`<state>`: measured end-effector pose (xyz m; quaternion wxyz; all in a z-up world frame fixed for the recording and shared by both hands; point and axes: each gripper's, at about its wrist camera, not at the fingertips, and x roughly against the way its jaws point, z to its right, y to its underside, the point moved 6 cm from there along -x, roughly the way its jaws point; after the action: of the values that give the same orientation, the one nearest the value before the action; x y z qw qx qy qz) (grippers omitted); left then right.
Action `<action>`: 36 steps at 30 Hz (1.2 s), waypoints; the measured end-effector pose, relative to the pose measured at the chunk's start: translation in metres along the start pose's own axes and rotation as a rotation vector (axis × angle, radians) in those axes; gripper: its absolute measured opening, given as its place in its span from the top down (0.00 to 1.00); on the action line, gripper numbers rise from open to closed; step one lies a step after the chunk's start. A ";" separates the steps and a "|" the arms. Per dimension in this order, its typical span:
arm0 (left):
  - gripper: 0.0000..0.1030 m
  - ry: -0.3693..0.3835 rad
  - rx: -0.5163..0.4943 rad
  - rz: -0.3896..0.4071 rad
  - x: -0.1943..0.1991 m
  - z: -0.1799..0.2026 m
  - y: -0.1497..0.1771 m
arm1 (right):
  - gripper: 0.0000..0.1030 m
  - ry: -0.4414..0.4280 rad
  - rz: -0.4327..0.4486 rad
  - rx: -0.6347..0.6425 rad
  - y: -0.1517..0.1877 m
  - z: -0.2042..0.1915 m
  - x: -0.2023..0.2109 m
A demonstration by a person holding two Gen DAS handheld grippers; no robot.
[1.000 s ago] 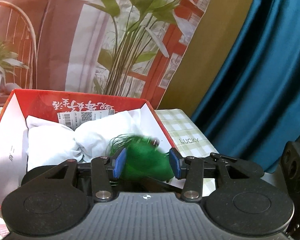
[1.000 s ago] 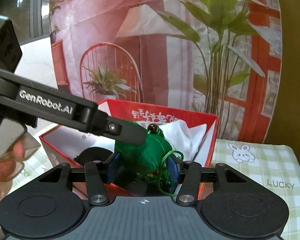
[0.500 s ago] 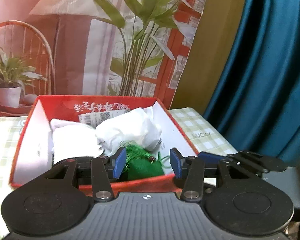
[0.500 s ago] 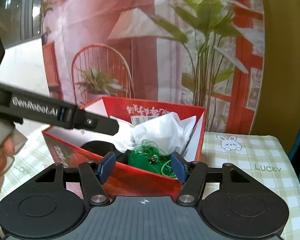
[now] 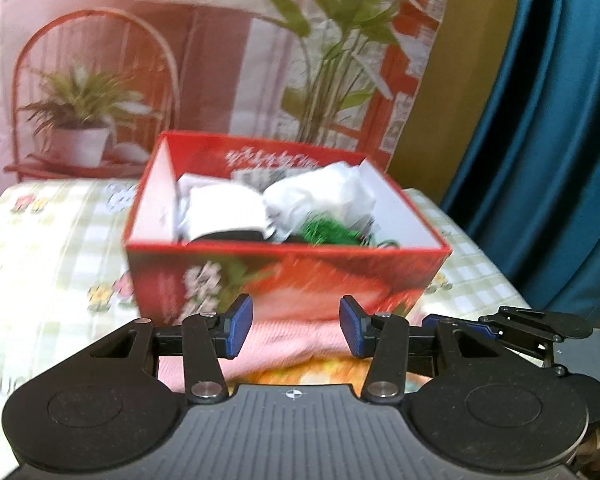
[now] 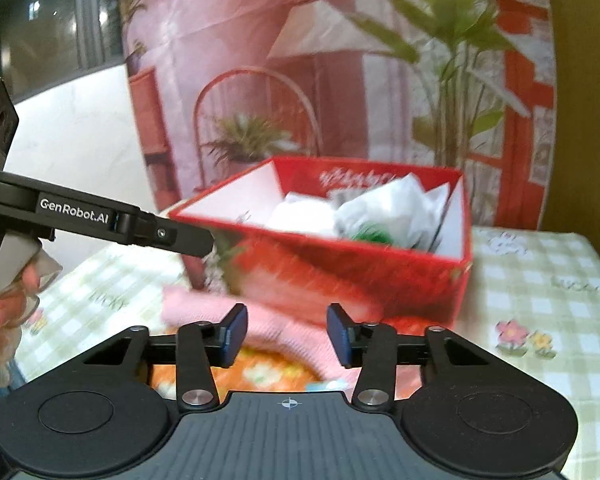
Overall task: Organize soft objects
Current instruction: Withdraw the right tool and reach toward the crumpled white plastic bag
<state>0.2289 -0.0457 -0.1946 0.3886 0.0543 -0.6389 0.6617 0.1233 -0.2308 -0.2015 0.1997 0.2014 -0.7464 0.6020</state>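
My left hand-held gripper [image 5: 292,326] released, empty; right hand-held gripper [image 6: 287,334] likewise. Green tasselled pouch [image 5: 326,232] in red box [image 5: 284,276], frame centre; pink cloth [image 6: 204,308] below.

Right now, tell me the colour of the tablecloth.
The tablecloth is pale green-and-white check, clearest in the right wrist view.
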 end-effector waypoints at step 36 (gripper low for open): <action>0.46 -0.125 0.211 -0.130 0.023 -0.053 0.096 | 0.77 0.012 -0.178 0.040 0.068 -0.031 0.005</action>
<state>0.1794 0.0225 -0.2684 0.3825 0.1773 -0.5838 0.6939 0.0836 -0.1880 -0.2487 0.2528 0.2670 -0.7122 0.5980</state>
